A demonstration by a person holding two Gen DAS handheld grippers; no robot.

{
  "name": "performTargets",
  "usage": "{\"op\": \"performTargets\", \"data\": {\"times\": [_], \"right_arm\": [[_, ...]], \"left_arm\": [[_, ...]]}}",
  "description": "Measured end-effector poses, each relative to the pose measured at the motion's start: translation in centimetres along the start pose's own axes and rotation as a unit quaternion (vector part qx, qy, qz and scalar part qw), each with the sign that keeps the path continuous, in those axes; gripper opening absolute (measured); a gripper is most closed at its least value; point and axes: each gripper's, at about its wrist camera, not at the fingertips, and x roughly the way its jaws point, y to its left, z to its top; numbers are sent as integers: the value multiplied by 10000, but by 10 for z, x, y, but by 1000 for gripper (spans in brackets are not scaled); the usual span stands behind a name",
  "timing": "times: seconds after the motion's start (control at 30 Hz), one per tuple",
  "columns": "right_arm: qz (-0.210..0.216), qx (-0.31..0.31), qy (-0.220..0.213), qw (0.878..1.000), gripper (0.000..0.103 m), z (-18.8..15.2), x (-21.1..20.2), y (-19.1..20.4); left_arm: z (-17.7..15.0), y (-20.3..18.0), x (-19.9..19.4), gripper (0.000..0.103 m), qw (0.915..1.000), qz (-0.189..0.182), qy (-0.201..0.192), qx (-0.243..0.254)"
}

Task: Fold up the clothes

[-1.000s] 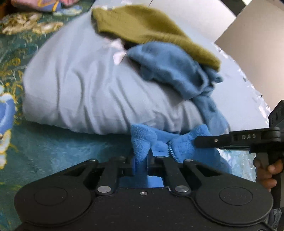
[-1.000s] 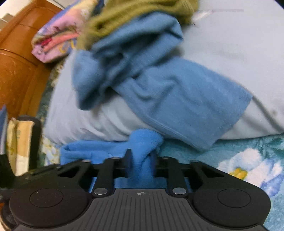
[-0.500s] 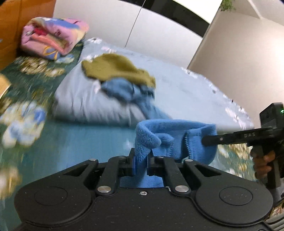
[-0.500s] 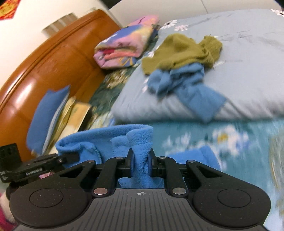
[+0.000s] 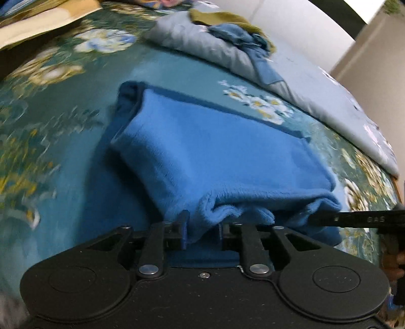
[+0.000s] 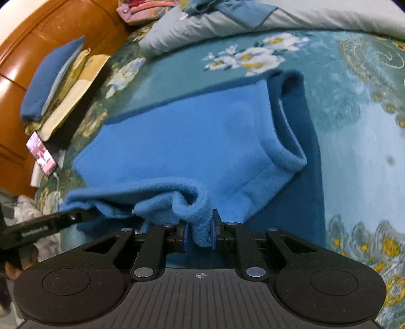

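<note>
A bright blue fleece garment (image 5: 215, 151) lies across the teal flowered bedspread, its near edge lifted. My left gripper (image 5: 202, 232) is shut on the near left corner of that edge. My right gripper (image 6: 200, 235) is shut on the near right corner; the garment (image 6: 182, 136) spreads away from it with a cuffed opening at its right side. The right gripper's finger (image 5: 354, 219) shows at the right of the left wrist view, and the left gripper's finger (image 6: 45, 226) at the left of the right wrist view.
A grey-blue quilt (image 5: 207, 45) holds an olive sweater (image 5: 220, 17) and a blue garment (image 5: 243, 35). A wooden headboard (image 6: 38, 38), folded blue and cream pillows (image 6: 58, 83), a phone (image 6: 41, 158) and a pink folded blanket (image 6: 146, 7) lie at the left.
Both grippers have drawn back from the quilt pile and come down towards the bed with the fleece garment, which now lies spread flat on the bedspread instead of hanging bunched between them.
</note>
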Motion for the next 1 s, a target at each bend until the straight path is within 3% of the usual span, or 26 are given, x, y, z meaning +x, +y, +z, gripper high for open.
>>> {"op": "performTargets", "data": {"times": [0.07, 0.13, 0.17, 0.27, 0.37, 0.4, 0.43, 0.47, 0.57, 0.7, 0.77, 0.87, 1.0], "right_arm": [[42, -109, 22, 9999, 17, -7, -7, 1], [-1, -192, 185, 9996, 36, -11, -16, 1], [11, -209, 259, 9994, 40, -16, -22, -1], [63, -92, 97, 9999, 41, -25, -49, -13], [114, 488, -339, 9982, 49, -22, -66, -36], [103, 689, -428, 9967, 52, -18, -65, -43], [89, 889, -513, 9947, 57, -14, -64, -51], [102, 1086, -595, 9922, 69, -9, -60, -58], [203, 1627, -758, 9836, 73, 4, -40, -77], [63, 2082, -831, 9745, 77, 12, -19, -98], [118, 2192, -796, 9724, 78, 12, -13, -102], [84, 2079, -753, 9752, 79, 13, -8, -102], [117, 2125, -664, 9748, 80, 12, -1, -103]], "left_arm": [[-14, 0, -12, 40, 9997, 97, -27, -230], [-24, 2, -22, 41, 9988, 190, -50, -443], [-28, 2, -30, 41, 9982, 227, -76, -543], [-35, 5, -56, 46, 9950, 297, -367, -883], [-22, 9, -70, 51, 9914, 261, -617, -1124], [-17, 10, -70, 57, 9904, 233, -650, -1196], [-12, 10, -63, 59, 9900, 197, -596, -1266], [-8, 11, -57, 63, 9894, 162, -542, -1336], [5, 14, -35, 66, 9871, 69, -357, -1558], [6, 23, 4, 63, 9771, -50, 91, -2123], [4, 21, 14, 60, 9755, -164, 133, -2189], [-1, 15, 21, 34, 9812, 75, 181, -1918], [-12, 11, 26, 34, 9869, 281, 282, -1566]]}}
